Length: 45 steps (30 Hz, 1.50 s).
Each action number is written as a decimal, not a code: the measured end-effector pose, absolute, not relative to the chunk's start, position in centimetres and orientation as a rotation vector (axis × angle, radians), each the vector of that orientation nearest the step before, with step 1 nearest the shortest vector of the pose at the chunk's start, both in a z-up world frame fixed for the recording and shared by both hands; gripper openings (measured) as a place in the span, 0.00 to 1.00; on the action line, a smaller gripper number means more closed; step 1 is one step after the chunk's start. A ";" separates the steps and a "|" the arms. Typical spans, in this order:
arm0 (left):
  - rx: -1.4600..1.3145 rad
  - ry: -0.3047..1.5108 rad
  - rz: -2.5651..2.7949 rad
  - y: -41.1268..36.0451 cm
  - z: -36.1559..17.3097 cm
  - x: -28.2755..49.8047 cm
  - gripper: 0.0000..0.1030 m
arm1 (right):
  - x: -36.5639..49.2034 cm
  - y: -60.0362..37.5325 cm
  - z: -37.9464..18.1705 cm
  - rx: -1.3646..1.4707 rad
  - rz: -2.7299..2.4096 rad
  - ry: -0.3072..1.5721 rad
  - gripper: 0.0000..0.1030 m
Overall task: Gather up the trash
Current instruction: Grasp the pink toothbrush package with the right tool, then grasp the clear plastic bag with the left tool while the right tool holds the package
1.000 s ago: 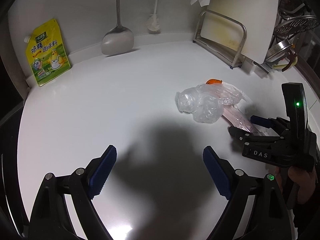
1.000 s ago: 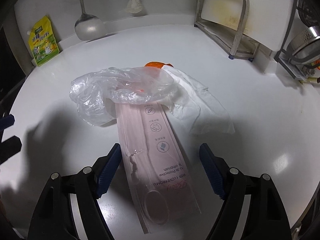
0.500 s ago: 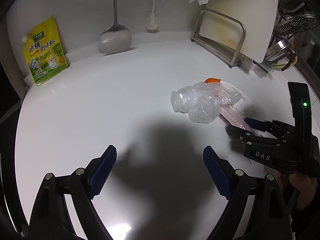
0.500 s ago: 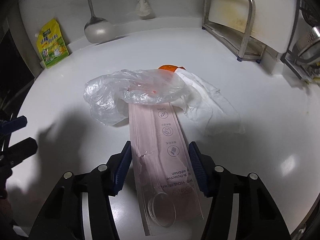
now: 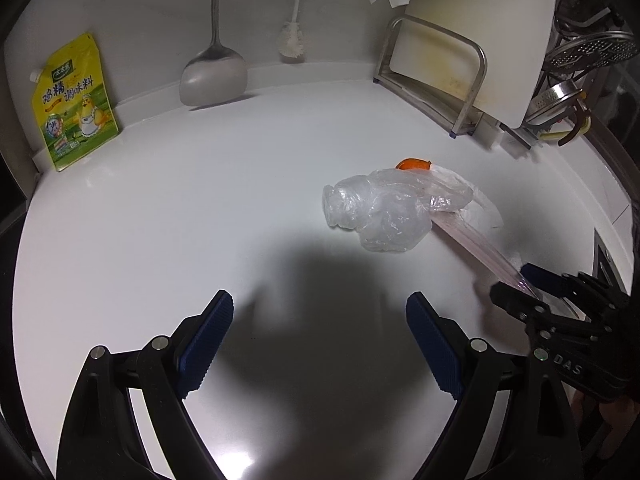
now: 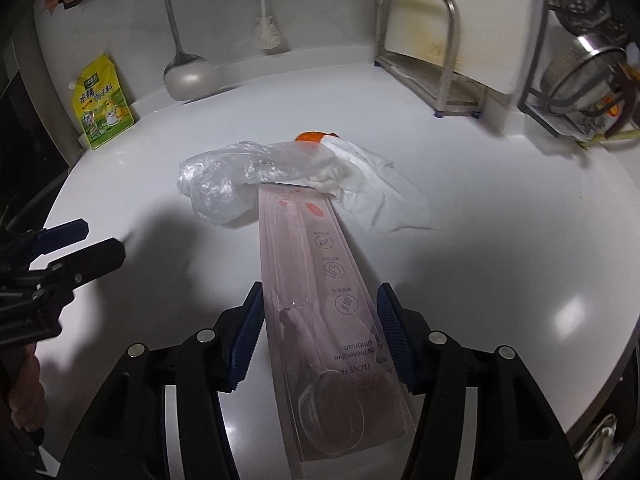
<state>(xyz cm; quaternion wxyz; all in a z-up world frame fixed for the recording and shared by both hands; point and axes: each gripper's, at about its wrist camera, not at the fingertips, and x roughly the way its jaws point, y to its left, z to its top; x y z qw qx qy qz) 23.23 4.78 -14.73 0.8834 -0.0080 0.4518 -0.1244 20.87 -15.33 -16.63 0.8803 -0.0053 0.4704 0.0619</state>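
Right wrist view: my right gripper (image 6: 320,330) clamps both long edges of the pink toothbrush package (image 6: 320,300), its far end tucked under the clear plastic bag (image 6: 240,176) mid-counter, beside a white tissue (image 6: 376,192) and orange scrap (image 6: 310,136). My left gripper (image 5: 320,340) hangs spread wide over bare counter (image 5: 160,220) toward the near edge.

The right gripper (image 6: 320,324) was narrowed, apparently clamping something between its pads. The left gripper (image 5: 320,336) hovered wide open.
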 end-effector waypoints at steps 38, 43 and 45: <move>0.029 0.942 -0.335 -3.5 -17.6 31.3 0.39 | 12.9 -23.2 -16.0 0.217 -0.072 0.929 0.51; 0.027 0.934 -0.343 -3.5 -17.4 30.8 0.30 | 12.9 -23.3 -15.7 0.222 -0.067 0.924 0.51; 0.028 0.916 -0.342 -3.4 -16.8 30.3 0.30 | 12.7 -23.2 -15.5 0.222 -0.065 0.919 0.51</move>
